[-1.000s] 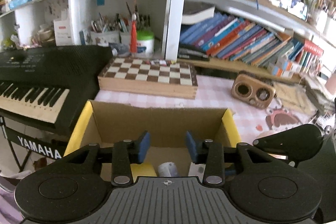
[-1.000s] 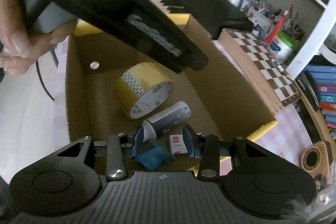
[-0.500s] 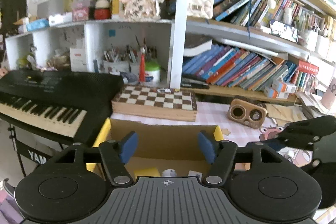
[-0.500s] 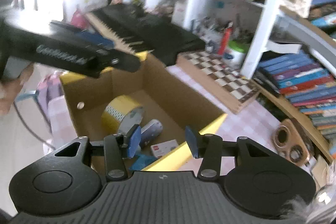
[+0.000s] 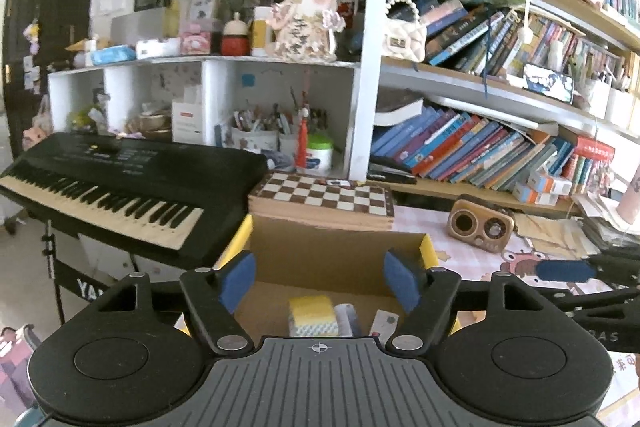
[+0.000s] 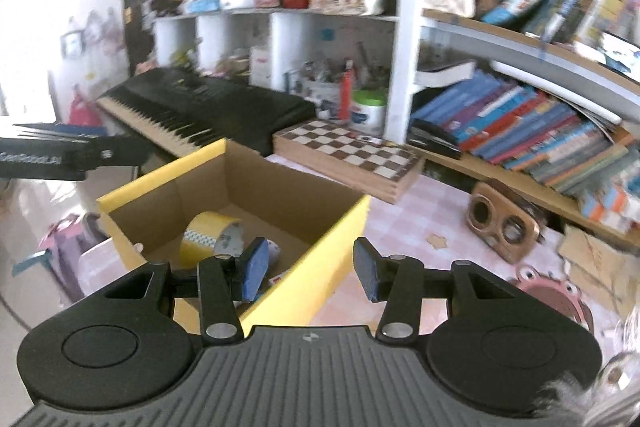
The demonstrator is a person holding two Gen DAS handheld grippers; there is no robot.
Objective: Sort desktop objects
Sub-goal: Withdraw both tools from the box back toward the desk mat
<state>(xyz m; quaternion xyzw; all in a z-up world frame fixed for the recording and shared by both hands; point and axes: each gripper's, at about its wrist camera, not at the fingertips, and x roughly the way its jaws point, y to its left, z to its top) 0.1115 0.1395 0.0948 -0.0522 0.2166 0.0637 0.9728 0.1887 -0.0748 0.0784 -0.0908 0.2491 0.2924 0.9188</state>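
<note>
An open cardboard box with yellow flaps [image 5: 332,255] [image 6: 280,199] sits on the pink checked table. Inside lie a yellow tape roll [image 5: 313,315] [image 6: 208,233], a small white-blue cylinder [image 5: 347,317] and a small white card [image 5: 383,323]. My left gripper [image 5: 320,281] is open and empty, above the box's near side. My right gripper [image 6: 310,273] is open and empty, above the box's right flap. Each gripper shows at the edge of the other's view.
A chessboard box [image 5: 324,201] lies behind the cardboard box. A black keyboard [image 5: 120,175] stands to the left. A wooden speaker [image 5: 480,229] and a pink frog mat [image 6: 548,291] are on the right. Shelves full of books [image 5: 472,147] line the back.
Both grippers have risen and pulled back from inside the box. Both sets of jaws have opened wider. The objects stay in the box.
</note>
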